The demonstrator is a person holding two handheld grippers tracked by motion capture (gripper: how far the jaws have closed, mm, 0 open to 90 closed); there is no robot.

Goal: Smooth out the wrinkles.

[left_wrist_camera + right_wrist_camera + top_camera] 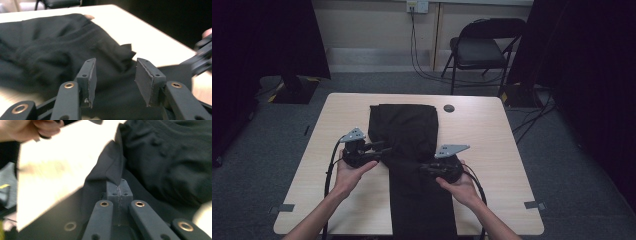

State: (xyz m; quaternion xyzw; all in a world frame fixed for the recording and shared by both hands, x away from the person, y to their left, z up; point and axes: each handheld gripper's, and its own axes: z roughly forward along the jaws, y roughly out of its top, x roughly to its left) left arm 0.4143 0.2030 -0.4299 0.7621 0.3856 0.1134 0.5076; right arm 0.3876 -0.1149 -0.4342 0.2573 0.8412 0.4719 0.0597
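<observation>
The black trousers (412,150) are laid along the middle of the table (492,145), where a fold of their cloth is pinched between the closed jaws of the right gripper (119,187), while the left gripper (115,75) is held released above the cloth.

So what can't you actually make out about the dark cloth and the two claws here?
- Black garment, high view: its near end is cut off by the bottom edge, and the dim light hides its folds.
- Right claw, right gripper view: shut on a cloth corner; motion blur smears the table.
- Left claw, left gripper view: open over the cloth; whether it touches is unclear.
- Small round dark thing, high view: too small to identify.
</observation>
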